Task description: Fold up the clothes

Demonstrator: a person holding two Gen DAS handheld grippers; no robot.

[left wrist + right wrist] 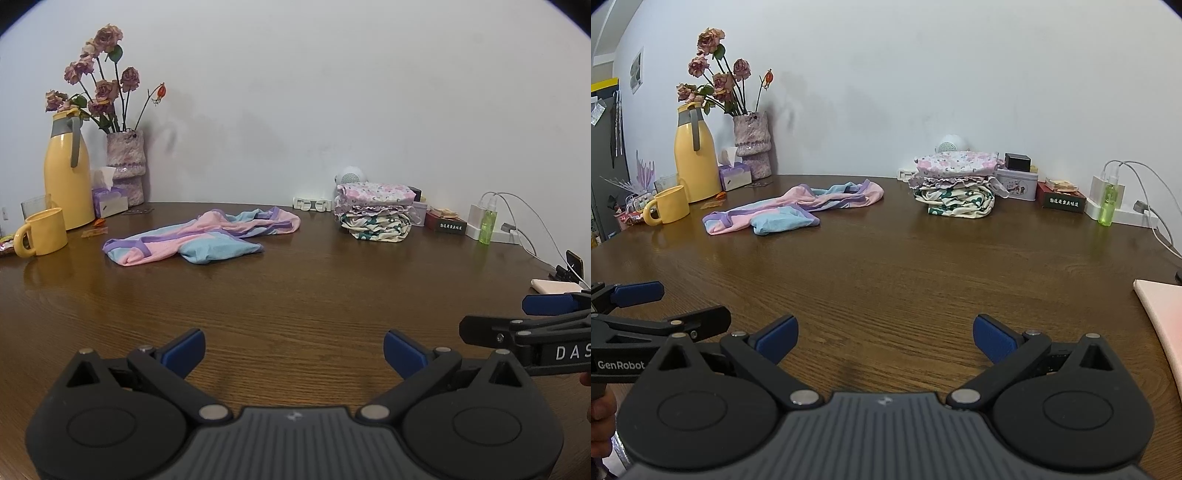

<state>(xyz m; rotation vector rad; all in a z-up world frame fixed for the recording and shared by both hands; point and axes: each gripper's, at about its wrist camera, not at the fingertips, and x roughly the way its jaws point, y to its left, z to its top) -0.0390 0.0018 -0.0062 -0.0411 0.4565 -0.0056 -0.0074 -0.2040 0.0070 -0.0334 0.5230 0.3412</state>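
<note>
Both tools low over the near edge of the tabletop (pixel 295 295), side by side, nothing in either. Left tool (pixel 293 349) spread wide, blue pads well apart; right tool (pixel 885 338) likewise wide and empty. Each shows at the margin of the other's view, fingers apart there too. The garment to be folded, a pink, blue and purple top (pixel 201 234), lies crumpled toward the far left of the tabletop, well apart from both tools, bare wood between. Near the wall to the right sits a stack of folded clothes (pixel 375 212), floral pieces one on another, so some of the work looks done. Judgement: this is the reach phase for the next garment; no grasp begun. Next move calls for carrying both tools forward and left, then taking the top at two separated edges to spread it flat before any fold. Mind the yellow mug (pixel 40 232), yellow jug (pixel 68 177) and flower vase (pixel 125 166) just beside the garment's left end; a wide sweep there could knock them.
</note>
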